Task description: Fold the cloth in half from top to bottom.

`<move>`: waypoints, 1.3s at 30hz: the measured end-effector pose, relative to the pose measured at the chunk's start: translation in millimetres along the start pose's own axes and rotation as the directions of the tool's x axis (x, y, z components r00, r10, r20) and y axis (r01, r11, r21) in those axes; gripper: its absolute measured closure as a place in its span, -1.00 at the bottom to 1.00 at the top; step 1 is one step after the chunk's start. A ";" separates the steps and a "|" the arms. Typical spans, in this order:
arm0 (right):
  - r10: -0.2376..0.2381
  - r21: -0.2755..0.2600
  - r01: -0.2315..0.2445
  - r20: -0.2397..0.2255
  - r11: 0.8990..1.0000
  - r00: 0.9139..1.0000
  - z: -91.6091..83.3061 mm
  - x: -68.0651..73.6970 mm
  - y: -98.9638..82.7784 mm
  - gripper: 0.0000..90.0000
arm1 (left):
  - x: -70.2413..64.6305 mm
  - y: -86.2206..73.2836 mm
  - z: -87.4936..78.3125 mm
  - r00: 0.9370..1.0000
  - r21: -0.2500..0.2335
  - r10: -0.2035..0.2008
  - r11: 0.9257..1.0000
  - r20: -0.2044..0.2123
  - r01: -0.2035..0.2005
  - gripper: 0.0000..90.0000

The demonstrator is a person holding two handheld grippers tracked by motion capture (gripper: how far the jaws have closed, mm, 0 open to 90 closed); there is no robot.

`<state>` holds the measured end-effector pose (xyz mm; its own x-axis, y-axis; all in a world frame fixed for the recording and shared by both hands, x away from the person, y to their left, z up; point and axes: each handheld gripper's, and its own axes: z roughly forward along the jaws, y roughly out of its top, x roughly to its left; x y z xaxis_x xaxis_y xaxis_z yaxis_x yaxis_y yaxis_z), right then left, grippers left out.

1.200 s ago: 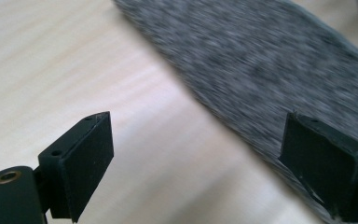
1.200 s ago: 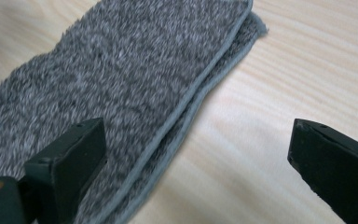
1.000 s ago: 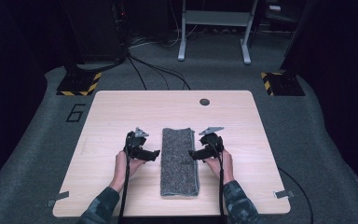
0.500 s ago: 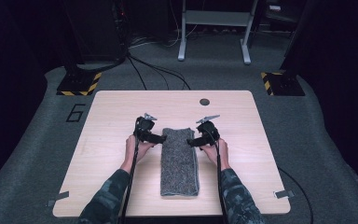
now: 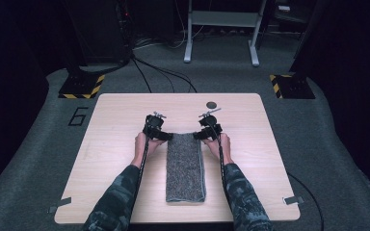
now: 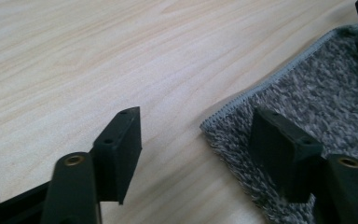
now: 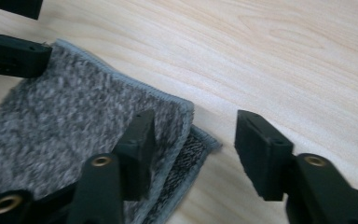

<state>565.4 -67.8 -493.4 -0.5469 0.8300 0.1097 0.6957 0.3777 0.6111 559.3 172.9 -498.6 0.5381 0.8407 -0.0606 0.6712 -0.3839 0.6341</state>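
Observation:
A folded grey towel (image 5: 185, 166) lies lengthwise in the middle of the wooden table (image 5: 120, 120). My left gripper (image 5: 166, 137) is at its far left corner and my right gripper (image 5: 200, 134) at its far right corner. In the left gripper view, the left gripper (image 6: 196, 116) straddles the towel (image 6: 307, 93) corner, one jaw over bare wood and one over the pile. In the right gripper view, the right gripper (image 7: 193, 119) straddles the towel (image 7: 65, 121) corner the same way. Both pairs of jaws have just been closing, but the pads do not press on the cloth.
A small dark round disc (image 5: 212, 104) lies on the table beyond the towel. Tape tabs (image 5: 60, 204) mark the front corners. Floor stands with yellow-black stripes (image 5: 82, 86) and cables sit behind the table, with a metal frame (image 5: 221, 29) farther back.
Both hands slid away from the person along the towel's long sides, from its middle to its far corners. Both pairs of jaws look narrower than before.

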 end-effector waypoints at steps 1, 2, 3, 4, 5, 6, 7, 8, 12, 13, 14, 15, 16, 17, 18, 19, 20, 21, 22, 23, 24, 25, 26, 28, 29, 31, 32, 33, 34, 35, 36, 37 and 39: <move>-0.002 0.005 0.002 0.010 1.000 1.000 2.0 0.3 0.7 0.18 | -0.5 -0.3 1.9 1.000 0.005 0.002 1.000 -0.001 -0.002 -0.18; -0.002 0.010 0.002 0.016 1.000 1.000 3.4 0.2 1.4 0.24 | -0.7 -0.7 3.2 1.000 0.010 0.011 1.000 -0.001 -0.011 -0.15; -0.005 0.012 0.005 0.017 1.000 1.000 4.8 -0.1 2.0 0.29 | -1.3 -1.2 4.2 1.000 0.018 0.010 1.000 0.003 -0.010 -0.11; -0.008 0.021 0.008 0.019 1.000 1.000 6.1 0.6 2.3 0.35 | -1.6 -1.9 5.3 1.000 0.024 0.015 1.000 0.002 -0.015 -0.05; -0.016 0.028 0.015 0.022 0.999 1.000 7.5 1.0 2.4 0.39 | -2.2 -2.9 6.6 1.000 0.024 0.022 0.999 -0.003 -0.022 -0.01; -0.016 0.036 0.015 0.020 0.999 1.000 8.4 2.0 2.1 0.42 | -2.7 -3.7 6.4 1.000 0.020 0.027 0.999 0.000 -0.027 0.01; -0.020 0.039 0.019 0.026 0.999 0.999 9.5 2.3 1.3 0.45 | -3.1 -4.4 6.8 0.999 0.008 0.033 0.999 -0.003 -0.033 0.06; -0.017 0.041 0.016 0.024 0.999 1.000 10.5 2.2 0.1 0.49 | -3.9 -5.1 6.6 0.999 0.004 0.040 0.999 -0.002 -0.040 0.11; -0.007 0.016 0.007 0.011 1.000 1.000 10.1 1.6 -3.9 0.68 | -7.6 -7.3 6.5 0.997 -0.013 0.074 0.997 -0.001 -0.074 0.40; -0.011 0.014 0.011 0.013 1.000 1.000 9.8 1.9 -4.9 0.74 | -8.3 -7.7 6.5 0.997 -0.016 0.074 0.997 0.006 -0.074 0.48; -0.016 0.008 0.016 0.010 1.000 1.000 9.9 2.4 -5.8 0.80 | -9.3 -7.8 6.8 0.997 -0.020 0.074 0.997 0.009 -0.074 0.56; -0.022 0.007 0.022 0.003 1.000 1.000 9.9 2.5 -6.4 0.84 | -9.9 -7.6 6.9 0.997 -0.019 0.083 0.996 0.009 -0.082 0.62; -0.018 0.004 0.018 -0.006 1.000 1.000 9.9 2.3 -6.8 0.88 | -10.6 -7.6 7.1 0.997 -0.020 0.082 0.996 0.014 -0.082 0.70; -0.008 0.000 0.008 -0.008 1.000 1.000 10.3 2.3 -7.0 0.90 | -11.7 -7.4 7.6 0.997 -0.022 0.079 0.997 0.014 -0.079 0.79; -0.006 -0.001 0.006 -0.016 1.000 1.000 10.3 2.0 -7.3 0.91 | -12.6 -6.9 7.8 0.996 -0.019 0.084 0.996 0.016 -0.084 0.87; -0.007 0.002 0.007 -0.023 1.000 1.000 10.0 0.7 -7.4 0.93 | -14.4 -6.2 8.2 0.996 -0.018 0.093 0.996 0.005 -0.093 0.91; -0.010 0.004 0.010 -0.025 1.000 1.000 9.8 -0.1 -7.6 0.94 | -16.0 -5.6 8.2 0.995 -0.013 0.102 0.995 -0.003 -0.102 0.93; -0.012 0.003 0.012 -0.025 1.000 1.000 9.8 0.2 -7.7 0.94 | -17.6 -5.3 8.3 0.994 -0.013 0.105 0.994 -0.010 -0.105 0.94; -0.012 -0.003 0.012 -0.019 1.000 1.000 10.0 1.3 -7.7 0.95 | -18.4 -5.4 8.0 0.994 -0.014 0.107 0.994 -0.017 -0.107 0.95; -0.011 -0.011 0.011 -0.014 1.000 1.000 9.7 2.5 -7.8 0.95 | -18.6 -6.0 7.8 0.995 -0.023 0.096 0.995 -0.016 -0.097 0.95; -0.018 -0.016 0.018 -0.009 1.000 1.000 8.7 2.9 -8.3 0.95 | -17.8 -6.6 6.8 0.995 -0.021 0.100 0.995 -0.012 -0.100 0.95; -0.017 -0.020 0.017 -0.014 1.000 1.000 7.4 3.2 -9.0 0.95 | -17.3 -7.1 6.3 0.996 -0.033 0.091 0.995 -0.009 -0.091 0.95; -0.014 -0.028 0.014 -0.016 1.000 1.000 6.0 2.4 -9.5 0.95 | -16.1 -7.1 4.6 0.996 -0.034 0.088 0.996 -0.003 -0.088 0.95; -0.012 -0.050 0.012 -0.013 0.999 1.000 1.3 0.9 -9.0 0.95 | -14.8 -6.0 0.7 0.997 -0.058 0.081 0.995 0.002 -0.081 0.95; -0.012 -0.062 0.010 -0.021 0.998 1.000 -2.0 0.5 -8.0 0.95 | -13.9 -5.0 -1.8 0.997 -0.068 0.083 0.994 0.003 -0.083 0.95; -0.023 -0.084 0.021 -0.013 0.996 1.000 -7.9 0.9 -5.3 0.96 | -13.5 -3.5 -5.3 0.997 -0.081 0.079 0.994 0.002 -0.078 0.95; -0.027 -0.093 0.026 -0.012 0.995 1.000 -10.6 1.3 -4.3 0.96 | -13.5 -2.9 -7.3 0.997 -0.085 0.081 0.993 0.000 -0.081 0.95; -0.023 -0.103 0.022 -0.014 0.994 1.000 -13.0 2.2 -3.3 0.96 | -14.6 -2.3 -9.9 0.997 -0.091 0.075 0.993 -0.006 -0.075 0.95; -0.032 -0.108 0.031 -0.014 0.994 0.999 -15.2 2.6 -3.0 0.96 | -14.9 -1.1 -13.4 0.997 -0.099 0.083 0.992 -0.007 -0.083 0.96; -0.035 -0.112 0.034 -0.010 0.993 0.999 -17.4 3.6 -2.6 0.96 | -15.5 -0.1 -16.6 0.997 -0.113 0.082 0.990 -0.007 -0.083 0.96; -0.037 -0.123 0.036 -0.006 0.992 0.999 -19.1 4.5 -2.1 0.96 | -15.1 1.8 -20.4 0.995 -0.107 0.098 0.989 -0.007 -0.098 0.96; -0.041 -0.129 0.040 -0.002 0.991 0.999 -21.1 5.2 -1.3 0.96 | -15.2 3.4 -22.4 0.995 -0.119 0.100 0.988 -0.012 -0.100 0.96; -0.050 -0.139 0.050 0.005 0.989 0.999 -26.2 5.9 1.1 0.96 | -14.6 6.4 -28.1 0.994 -0.133 0.103 0.986 -0.018 -0.105 0.96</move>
<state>550.8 -73.2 -471.6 -0.5788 0.8120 0.0752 0.5956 0.3580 0.7191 541.4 168.9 -472.0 0.5951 0.8034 0.0195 0.5372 -0.4157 0.7338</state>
